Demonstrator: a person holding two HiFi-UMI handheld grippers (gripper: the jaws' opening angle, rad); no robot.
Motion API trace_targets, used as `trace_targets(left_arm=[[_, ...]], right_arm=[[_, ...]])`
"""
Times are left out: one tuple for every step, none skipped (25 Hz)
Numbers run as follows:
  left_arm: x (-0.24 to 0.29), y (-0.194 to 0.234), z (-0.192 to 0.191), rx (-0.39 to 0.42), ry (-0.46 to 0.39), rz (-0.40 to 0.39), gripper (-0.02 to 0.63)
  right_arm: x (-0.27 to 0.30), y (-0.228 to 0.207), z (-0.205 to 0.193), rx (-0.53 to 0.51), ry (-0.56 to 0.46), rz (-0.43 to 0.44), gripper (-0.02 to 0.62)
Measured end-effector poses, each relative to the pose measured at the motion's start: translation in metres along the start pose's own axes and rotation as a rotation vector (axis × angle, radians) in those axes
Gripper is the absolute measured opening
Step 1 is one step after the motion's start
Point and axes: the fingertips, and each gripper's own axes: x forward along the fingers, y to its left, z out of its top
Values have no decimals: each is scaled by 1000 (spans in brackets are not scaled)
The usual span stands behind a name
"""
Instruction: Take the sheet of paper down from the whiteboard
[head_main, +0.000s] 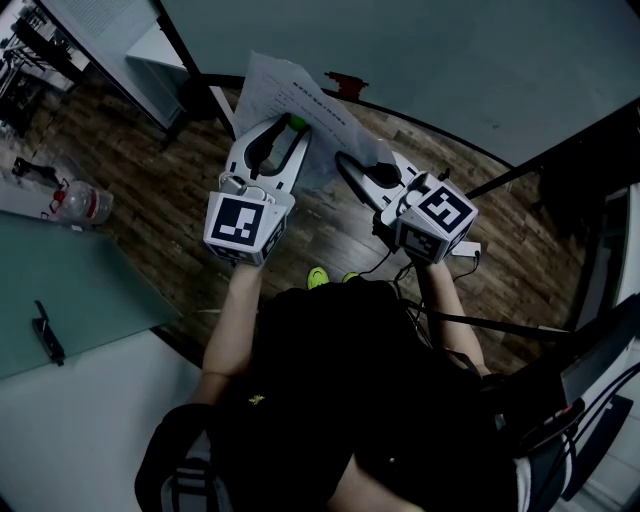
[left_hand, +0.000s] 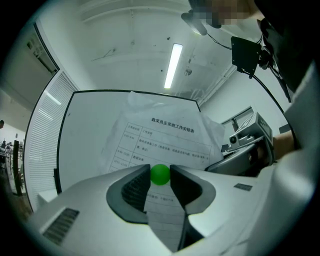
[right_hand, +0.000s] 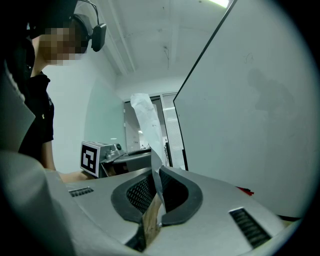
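Observation:
The white printed sheet of paper (head_main: 300, 105) curls out from the whiteboard (head_main: 450, 70) in front of me. In the left gripper view the sheet (left_hand: 165, 137) hangs crumpled before the board (left_hand: 95, 130), and a green round magnet (left_hand: 160, 174) sits against it. My left gripper (left_hand: 160, 176) is shut on that magnet, a pad touching each side; the head view shows the same magnet (head_main: 297, 124) in the gripper (head_main: 283, 128). My right gripper (right_hand: 156, 187) is shut on the sheet's side edge (right_hand: 145, 120), which stands up thin between the pads. In the head view that gripper (head_main: 352, 168) is at the sheet's right.
A glass table (head_main: 70, 290) at the left carries a water bottle (head_main: 82, 205) and a small black object (head_main: 47, 332). A red thing (head_main: 345, 80) lies at the board's foot. Black stand legs (head_main: 520, 170) cross the wooden floor at the right.

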Motion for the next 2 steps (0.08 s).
trace_targets(left_arm=[[-1, 0, 1, -2, 0, 0, 144], [-1, 0, 1, -4, 0, 1, 144]], right_arm=[[0, 1, 0, 0, 1, -1, 18], [0, 2, 1, 1, 2, -3, 18]])
